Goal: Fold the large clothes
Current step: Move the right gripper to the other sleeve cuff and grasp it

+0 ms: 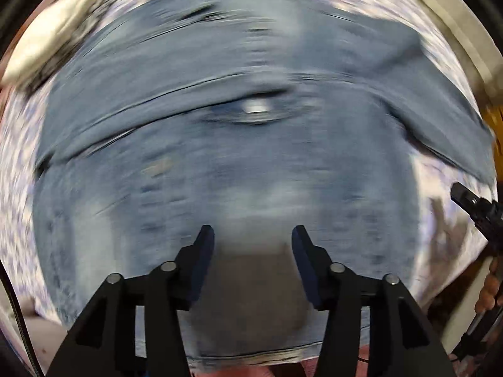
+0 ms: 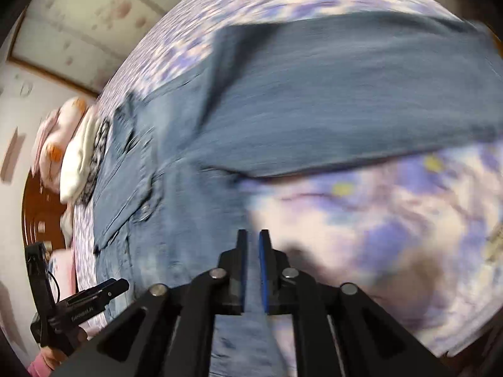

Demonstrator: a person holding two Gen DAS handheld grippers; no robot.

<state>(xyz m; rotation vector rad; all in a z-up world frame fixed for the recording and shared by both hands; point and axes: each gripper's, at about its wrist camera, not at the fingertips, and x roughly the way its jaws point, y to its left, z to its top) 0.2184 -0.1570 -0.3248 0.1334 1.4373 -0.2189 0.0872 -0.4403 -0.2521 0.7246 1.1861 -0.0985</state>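
Jaws spread wide and empty, the left gripper (image 1: 253,235) hangs over the near hem of a blue denim shirt (image 1: 251,163), while the right gripper (image 2: 253,238) has its jaws clenched on a strip of the same denim near the side seam. Spread across a bed (image 2: 393,213) with a lilac floral sheet, the shirt lies buttoned, one sleeve (image 2: 345,94) reaching far right. Folding cleanly probably means pulling the pinched edge taut and level. Denim looks stiff, faded, heavy-seamed. Pale bundled laundry (image 2: 78,150) sits far left.
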